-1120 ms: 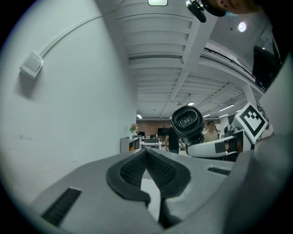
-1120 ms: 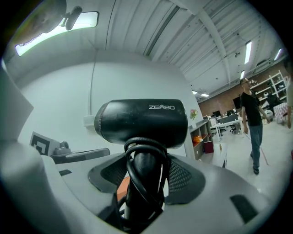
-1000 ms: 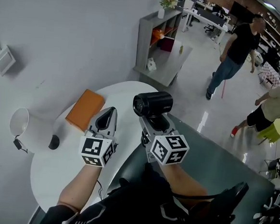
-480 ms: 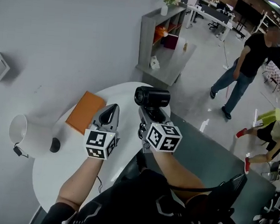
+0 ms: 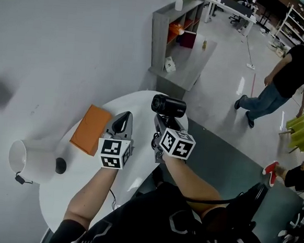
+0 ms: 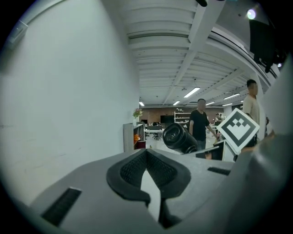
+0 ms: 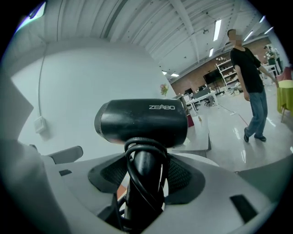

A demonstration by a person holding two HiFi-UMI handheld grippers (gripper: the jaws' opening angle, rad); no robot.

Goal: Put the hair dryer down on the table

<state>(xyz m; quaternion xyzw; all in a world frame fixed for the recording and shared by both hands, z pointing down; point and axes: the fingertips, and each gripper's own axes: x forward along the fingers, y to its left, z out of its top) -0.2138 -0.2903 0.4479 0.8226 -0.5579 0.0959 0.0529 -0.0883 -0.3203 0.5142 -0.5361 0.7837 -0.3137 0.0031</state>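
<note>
A black hair dryer (image 5: 169,105) stands upright in my right gripper (image 5: 165,123), above the far edge of the round white table (image 5: 78,191). In the right gripper view the jaws are shut on the handle (image 7: 143,183), which has the cord wound around it, and the barrel (image 7: 142,122) lies crosswise above them. My left gripper (image 5: 123,120) hangs just to the dryer's left over the table. Its pads (image 6: 132,169) meet at the tip with nothing between them. From the left gripper view the dryer's nozzle (image 6: 179,138) shows to the right.
An orange notebook (image 5: 91,122) lies on the table left of my left gripper. A white lamp shade (image 5: 26,158) and a small black knob (image 5: 60,164) sit at the table's left edge. A grey shelf unit (image 5: 172,36) stands behind. A person in black (image 5: 284,76) walks at the far right.
Both grippers have sunk closer to the table, the dryer still held in the right one. The person in black has walked off to the right.
</note>
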